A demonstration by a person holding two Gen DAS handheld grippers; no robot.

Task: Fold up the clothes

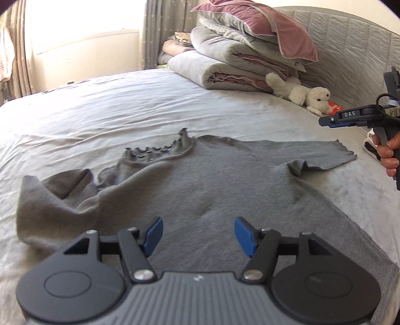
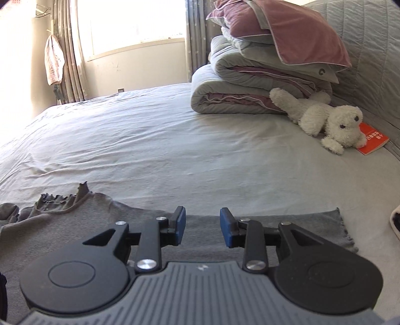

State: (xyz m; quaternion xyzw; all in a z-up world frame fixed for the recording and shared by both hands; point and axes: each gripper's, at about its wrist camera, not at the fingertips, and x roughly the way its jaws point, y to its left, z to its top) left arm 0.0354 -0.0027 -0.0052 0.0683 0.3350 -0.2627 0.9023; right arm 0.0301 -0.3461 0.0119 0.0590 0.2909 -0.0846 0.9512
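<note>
Grey top (image 1: 200,190) spread flat on the bed (image 1: 125,107), frilled neckline (image 1: 155,150) toward the far side of the bed, one sleeve (image 1: 322,155) stretched straight out toward the headboard (image 1: 350,50), the other sleeve (image 1: 57,200) bunched and folded over on the side away from it

Left gripper (image 1: 198,235) above the top's lower body, jaws apart, blue pads (image 1: 155,231) clear of the cloth, nothing between them

Right gripper (image 2: 203,226) above the top near the straight sleeve, jaws apart by a narrower gap – empty too; in the left wrist view, seen side-on (image 1: 332,120) beyond the sleeve's cuff, with a hand (image 1: 387,152) around its grip

Beyond the top, toward the headboard: folded duvet stack (image 2: 250,87) with a mauve pillow (image 2: 287,32) on it, white plush dog (image 2: 325,120) lying against the stack's foot, orange booklet (image 2: 372,142) just beside the dog's head and partly under it

Far beyond the top – window (image 2: 130,22) with curtains (image 2: 67,50), a pale towel (image 2: 53,60) hanging beside them
</note>
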